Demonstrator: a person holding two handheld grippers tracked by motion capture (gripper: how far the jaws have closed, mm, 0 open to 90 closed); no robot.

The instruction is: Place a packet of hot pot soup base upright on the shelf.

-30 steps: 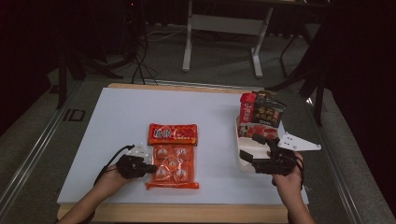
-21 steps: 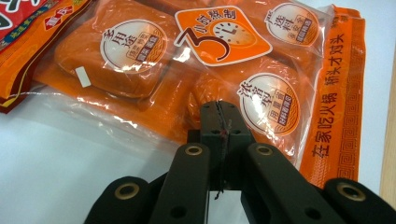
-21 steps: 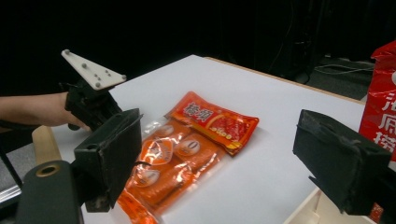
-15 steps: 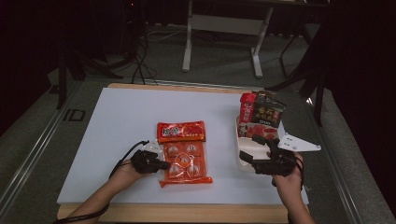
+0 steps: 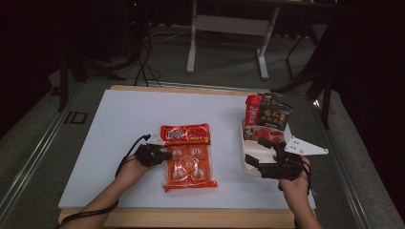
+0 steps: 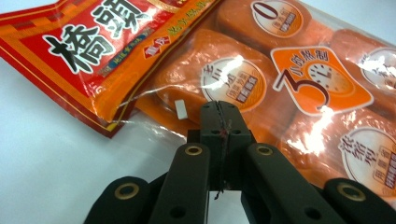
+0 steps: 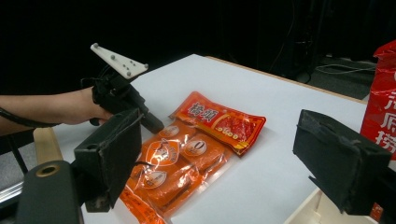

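Observation:
An orange snack packet (image 5: 188,167) with a red header (image 5: 185,134) lies flat mid-table; it also shows in the left gripper view (image 6: 243,79) and the right gripper view (image 7: 187,154). My left gripper (image 5: 161,155) is at the packet's left edge, its jaws pressed together on the clear plastic rim (image 6: 219,112). My right gripper (image 5: 255,161) hovers at the near end of a white tray (image 5: 248,167), jaws wide apart and holding nothing (image 7: 224,161). Red and dark packets (image 5: 266,119) stand upright in the tray.
The white table top (image 5: 110,124) has a wooden front edge (image 5: 191,217). A metal stand (image 5: 224,28) and cables (image 5: 143,62) sit on the floor beyond the table. The tray is near the table's right edge.
My left gripper has slid right with the orange packet in its jaws, bringing the packet closer to the tray. My right gripper has hardly moved.

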